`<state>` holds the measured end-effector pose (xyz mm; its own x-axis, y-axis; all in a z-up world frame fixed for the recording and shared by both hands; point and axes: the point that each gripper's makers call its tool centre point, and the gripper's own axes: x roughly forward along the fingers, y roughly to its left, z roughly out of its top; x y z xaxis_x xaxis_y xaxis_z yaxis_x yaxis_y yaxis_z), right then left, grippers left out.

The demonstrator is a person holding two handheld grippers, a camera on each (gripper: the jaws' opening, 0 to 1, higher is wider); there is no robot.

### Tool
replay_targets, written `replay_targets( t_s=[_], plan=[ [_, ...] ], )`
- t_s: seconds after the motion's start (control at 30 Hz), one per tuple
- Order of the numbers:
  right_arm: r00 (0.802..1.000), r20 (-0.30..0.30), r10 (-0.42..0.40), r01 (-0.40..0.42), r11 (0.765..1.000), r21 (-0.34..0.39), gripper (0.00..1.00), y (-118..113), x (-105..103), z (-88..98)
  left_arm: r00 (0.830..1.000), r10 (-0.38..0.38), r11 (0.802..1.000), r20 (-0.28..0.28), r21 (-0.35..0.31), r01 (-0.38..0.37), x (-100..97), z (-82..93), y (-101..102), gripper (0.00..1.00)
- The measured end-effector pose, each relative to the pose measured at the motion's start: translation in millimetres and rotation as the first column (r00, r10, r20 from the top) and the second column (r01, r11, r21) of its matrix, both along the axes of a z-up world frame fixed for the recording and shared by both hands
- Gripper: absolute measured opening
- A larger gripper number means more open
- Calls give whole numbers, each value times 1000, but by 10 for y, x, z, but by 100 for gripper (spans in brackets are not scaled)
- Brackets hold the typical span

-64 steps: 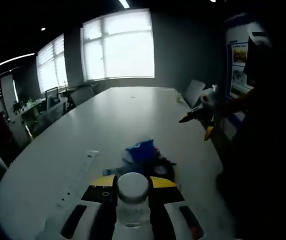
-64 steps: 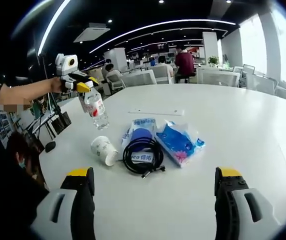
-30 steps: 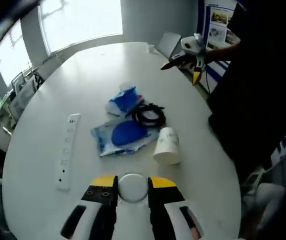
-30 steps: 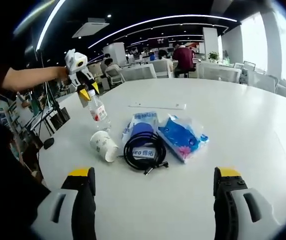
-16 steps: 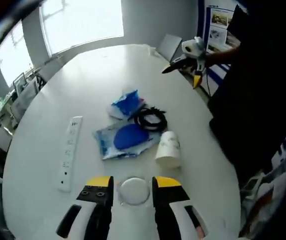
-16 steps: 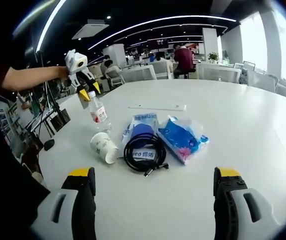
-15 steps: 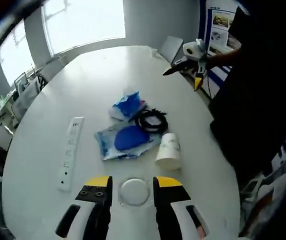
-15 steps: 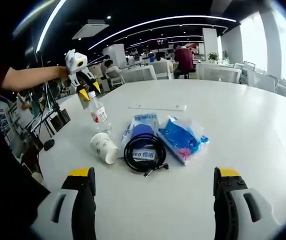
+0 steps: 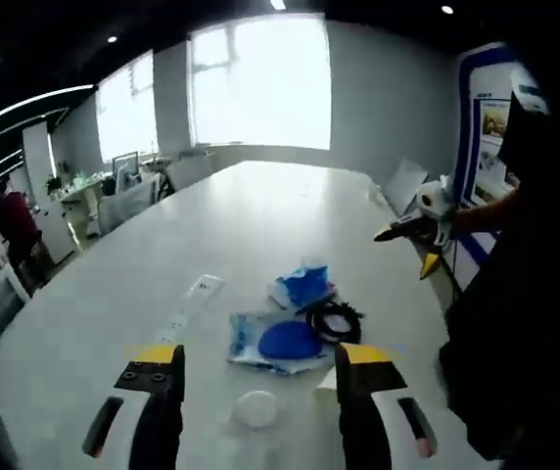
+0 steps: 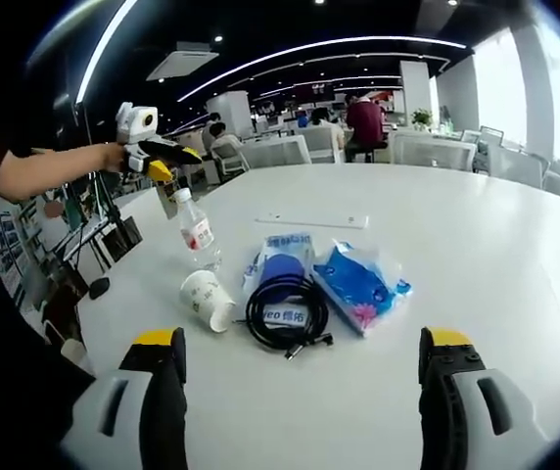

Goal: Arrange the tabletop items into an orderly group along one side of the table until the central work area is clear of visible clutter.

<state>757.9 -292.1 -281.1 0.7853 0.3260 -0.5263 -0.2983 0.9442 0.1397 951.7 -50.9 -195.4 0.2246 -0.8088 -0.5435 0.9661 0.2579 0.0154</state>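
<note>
Clear plastic, the water bottle (image 10: pixel 198 233) is standing upright near the table (image 10: pixel 476 245) edge, beside the tipped paper cup (image 10: pixel 208 300), black cable coil (image 10: pixel 286 311) and blue packets (image 10: pixel 360 285). Left gripper (image 10: pixel 163 157) is hovering above it, jaws wide apart, gripping nothing; right gripper (image 10: pixel 300 377) is likewise gaping, empty. Probably light and slippery, the bottle wants gripping at its neck.

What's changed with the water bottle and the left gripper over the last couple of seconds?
The left gripper set the water bottle upright on the table beside the paper cup, opened its fingers and lifted away. The cable coil, blue packets and power strip stayed put. The right gripper stayed open.
</note>
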Motion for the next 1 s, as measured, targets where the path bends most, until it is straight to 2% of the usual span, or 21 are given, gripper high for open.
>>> replay_targets(
  t_s=[0.07,0.13,0.2,0.3,0.33,0.37,0.4,0.47,0.63,0.7,0.73,0.8,0.83,0.87,0.9,1.0],
  plan=[
    [1000,3,2,-2,1000,1,97,3,17,10,998,55,997,16,-50,-54,-11,33,33,75],
    [1000,8,3,-3,1000,2,99,0,39,24,995,103,991,-1,-86,-102,-77,34,86,74],
    [1000,10,2,-2,1000,5,99,-25,65,32,989,147,985,-26,-82,-149,-161,-26,158,76],
    [1000,11,4,-4,1000,1,99,-62,100,41,985,174,982,-5,-72,-174,-337,-112,235,79],
    [1000,11,7,-7,1000,1,99,-69,108,43,981,195,977,-10,-81,-196,-414,-107,216,80],
    [1000,11,9,-9,1000,0,100,-84,123,44,967,250,960,-45,-118,-254,-475,-98,207,81],
    [1000,11,9,-9,1000,-1,100,-96,134,45,963,264,954,-61,-133,-270,-536,-97,201,83],
    [1000,6,5,-5,1000,0,100,-120,153,53,948,312,935,-68,-153,-319,-628,-114,237,86],
    [1000,19,8,-8,1000,-3,100,-114,181,113,935,351,924,-49,-142,-354,-907,-216,332,92],
    [1000,19,11,-10,1000,-11,100,-107,177,128,929,371,923,-5,-106,-370,-980,-257,385,95],
    [1000,18,13,-12,1000,-16,100,-105,173,134,930,368,926,18,-94,-364,-1077,-238,367,97],
    [1000,16,18,-18,1000,-18,100,-98,167,137,922,388,917,0,-98,-386,-1168,-231,370,98],
    [1000,14,19,-19,1000,-19,100,-98,165,135,910,415,902,-12,-125,-413,-1190,-208,394,99],
    [1000,14,18,-18,1000,-20,100,-102,163,133,903,429,889,-30,-162,-428,-1217,-175,369,99],
    [1000,10,17,-17,1000,-19,100,-106,157,126,897,439,881,-49,-172,-441,-1261,-174,359,99],
    [1000,1,17,-17,1000,-9,100,-99,118,114,881,471,867,-49,-155,-473,-1422,-218,325,99]
  ],
)
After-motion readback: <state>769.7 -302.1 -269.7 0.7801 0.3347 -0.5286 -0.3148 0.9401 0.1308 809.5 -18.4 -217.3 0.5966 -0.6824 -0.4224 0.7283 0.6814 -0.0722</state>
